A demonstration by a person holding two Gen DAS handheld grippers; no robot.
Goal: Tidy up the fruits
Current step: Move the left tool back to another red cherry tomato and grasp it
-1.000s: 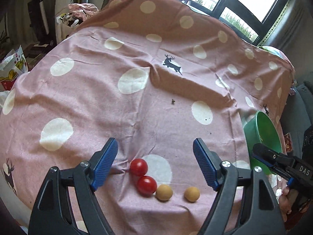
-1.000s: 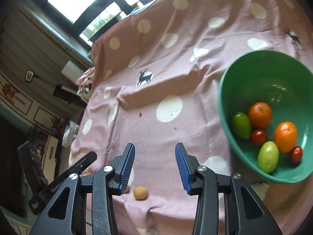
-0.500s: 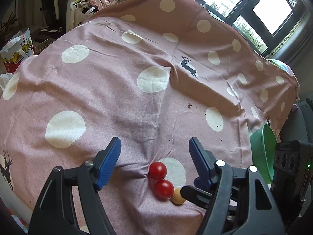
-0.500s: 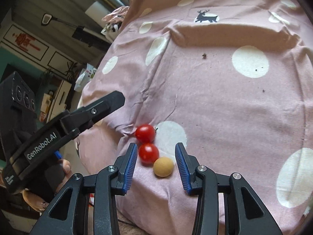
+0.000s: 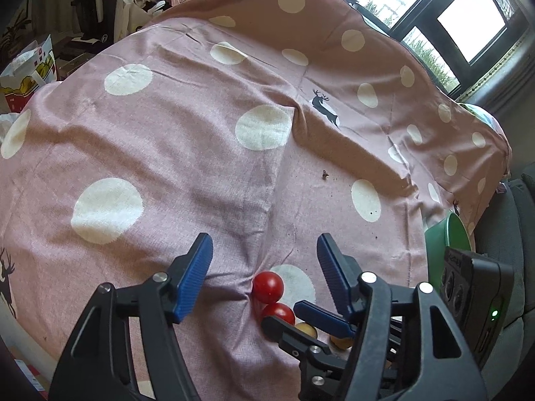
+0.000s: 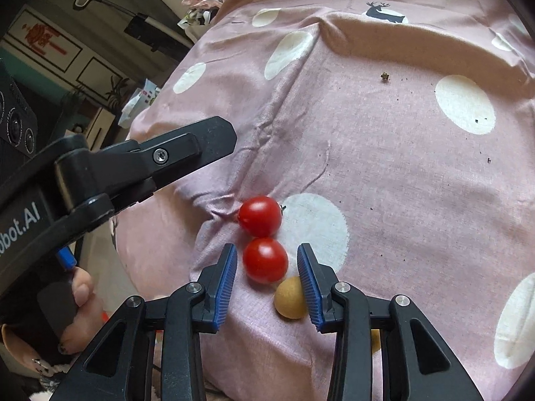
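Right hand-held gripper [image 6: 267, 279] over the fruit at the near edge of the pink spotted cloth [image 6: 384, 153]. The nearer tomato [image 6: 265, 260] lies directly ahead of this gripper, between its two blue pads, with a gap showing on either side; the jaws have just been closing and stand narrow, but the pads do not yet press on it. It is round, so no long axis governs the grasp. The row of fruit runs away from the gripper: the farther tomato [image 6: 260, 215] sits just beyond the nearer one, apparently touching it. A tan fruit [image 6: 290, 297] rests against the inner face of the right-hand pad, partly hidden by it, and may be nudged or caught if the jaws close further.

The left hand-held gripper [image 5: 264, 267] hangs above the same cluster, jaws about half open and also just closing, holding nothing; the farther tomato lies between and below its pads. The right gripper is judged the nearer to a grasp.

Count: two red tomatoes; two tan fruits, the second tan fruit [image 5: 341, 342] only partly visible behind the gripper arms. One green bowl [image 5: 448, 247] stands well apart to the right, its contents hidden.
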